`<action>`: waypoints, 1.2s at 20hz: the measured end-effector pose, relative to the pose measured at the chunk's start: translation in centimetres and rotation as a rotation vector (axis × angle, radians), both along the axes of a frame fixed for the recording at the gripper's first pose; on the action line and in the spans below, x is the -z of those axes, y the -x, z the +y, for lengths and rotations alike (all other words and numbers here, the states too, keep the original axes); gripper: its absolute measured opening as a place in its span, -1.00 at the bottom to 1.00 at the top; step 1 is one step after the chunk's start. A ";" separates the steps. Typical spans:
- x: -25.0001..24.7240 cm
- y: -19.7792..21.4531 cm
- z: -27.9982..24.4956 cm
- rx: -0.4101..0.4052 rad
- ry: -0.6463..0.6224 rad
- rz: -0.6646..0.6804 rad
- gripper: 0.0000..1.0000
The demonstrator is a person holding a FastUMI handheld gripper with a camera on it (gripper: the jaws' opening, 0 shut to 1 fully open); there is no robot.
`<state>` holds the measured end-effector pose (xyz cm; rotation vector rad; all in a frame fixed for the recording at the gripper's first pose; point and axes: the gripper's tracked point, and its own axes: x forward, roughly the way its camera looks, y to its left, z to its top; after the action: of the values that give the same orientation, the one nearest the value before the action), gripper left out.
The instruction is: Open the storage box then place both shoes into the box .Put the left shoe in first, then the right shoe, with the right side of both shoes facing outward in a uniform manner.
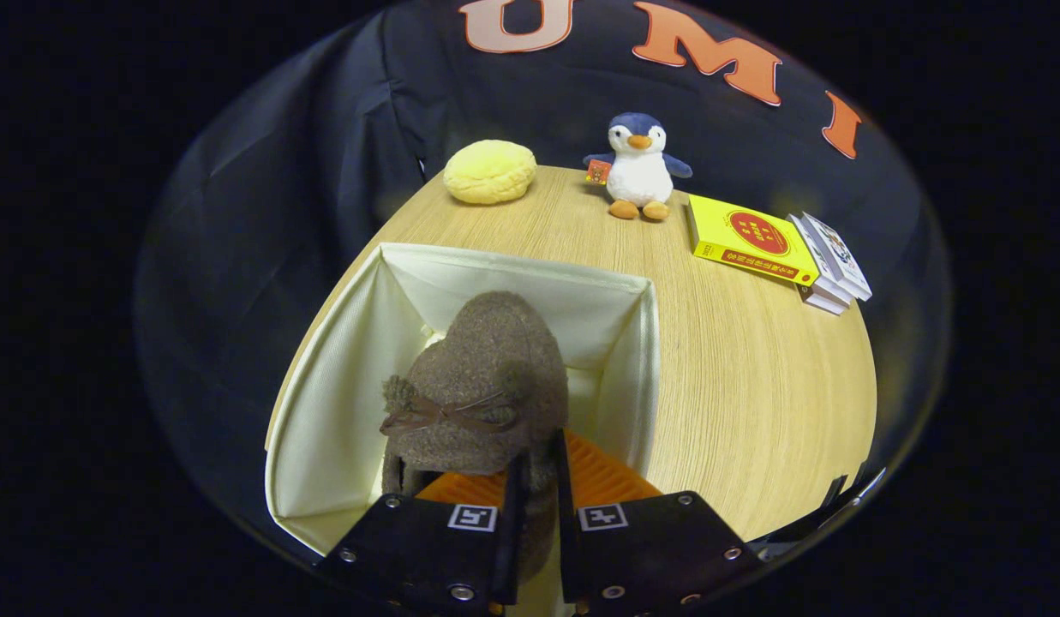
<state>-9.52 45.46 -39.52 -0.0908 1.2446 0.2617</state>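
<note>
A brown fuzzy shoe (482, 377) with a small bow on top hangs toe-forward over the open cream fabric storage box (341, 377). My gripper (536, 480) is shut on the shoe's rear edge, with brown fabric pinched between the two fingers. The shoe sits above the box's inside, its toe reaching toward the far wall. The shoe and the fingers hide the box floor beneath them.
The box stands on a round wooden table (752, 377). Beyond it lie a yellow bun-shaped plush (490, 171), a penguin plush (637, 167), a yellow book (748, 240) and a small stack of books (831, 264). The booth's dark cloth wall rises behind.
</note>
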 end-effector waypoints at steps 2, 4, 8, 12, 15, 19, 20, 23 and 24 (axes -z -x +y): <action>-0.6 1.0 -0.1 -0.014 -0.015 0.037 -0.57; -1.8 1.5 -0.5 -0.016 -0.038 0.055 -0.58; -5.1 1.4 -1.1 0.006 -0.137 0.049 -0.52; -10.2 -2.1 -3.1 0.034 -0.221 -0.101 -0.37; -15.0 -4.9 -5.7 0.080 -0.290 -0.238 -0.16; -21.3 -8.9 -11.1 0.114 -0.328 -0.441 0.06; -22.8 -9.7 -12.4 0.117 -0.339 -0.483 0.09; -27.1 -12.1 -18.1 0.142 -0.325 -0.636 0.38; -28.4 -12.7 -20.5 0.140 -0.291 -0.698 0.43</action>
<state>3.23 24.95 -11.08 0.1474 0.5080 0.2562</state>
